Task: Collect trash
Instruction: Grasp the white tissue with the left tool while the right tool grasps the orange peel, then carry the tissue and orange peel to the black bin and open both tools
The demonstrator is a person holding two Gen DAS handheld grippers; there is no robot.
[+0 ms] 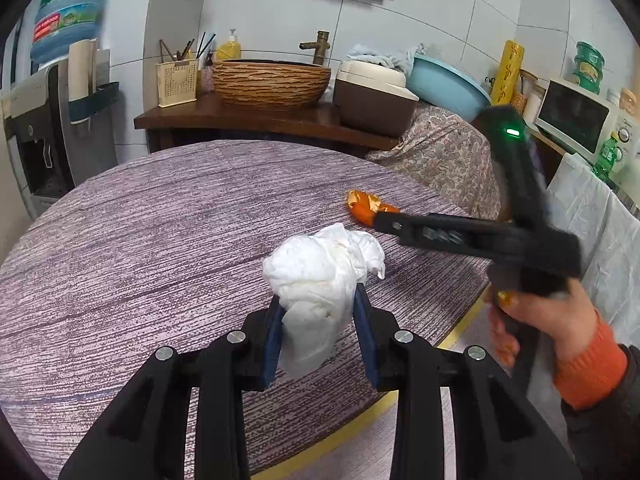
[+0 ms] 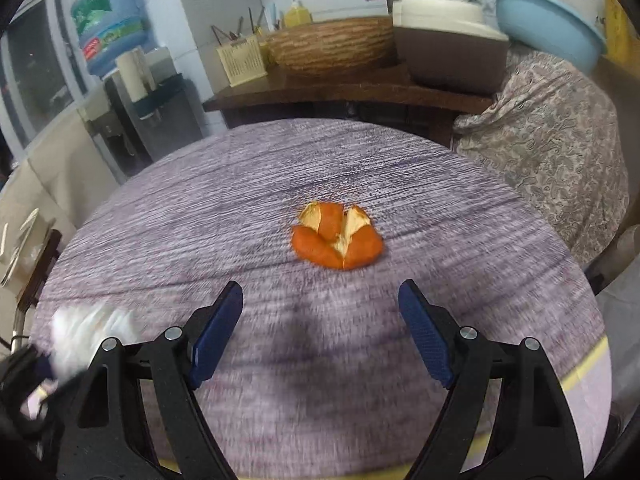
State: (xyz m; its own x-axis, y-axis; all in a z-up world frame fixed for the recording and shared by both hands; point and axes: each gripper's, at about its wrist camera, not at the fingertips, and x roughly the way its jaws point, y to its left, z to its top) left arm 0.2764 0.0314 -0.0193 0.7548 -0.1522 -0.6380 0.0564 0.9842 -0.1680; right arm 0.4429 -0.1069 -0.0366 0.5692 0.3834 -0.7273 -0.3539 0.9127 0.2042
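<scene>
My left gripper (image 1: 318,300) is shut on a crumpled white tissue (image 1: 324,276) and holds it above the round table (image 1: 160,240). The tissue also shows blurred at the lower left of the right wrist view (image 2: 88,332). An orange peel (image 2: 336,238) lies on the table's purple cloth, a little ahead of my right gripper (image 2: 320,292), which is open and empty. In the left wrist view the right gripper (image 1: 380,220) reaches in from the right, its tip at the peel (image 1: 362,204).
Behind the table a dark wooden counter (image 1: 256,120) carries a woven basin (image 1: 272,84), a utensil holder and a brown box (image 1: 372,100). A water dispenser (image 1: 52,120) stands at the left. A cloth-covered mound (image 1: 444,152) and a microwave (image 1: 576,120) are at the right.
</scene>
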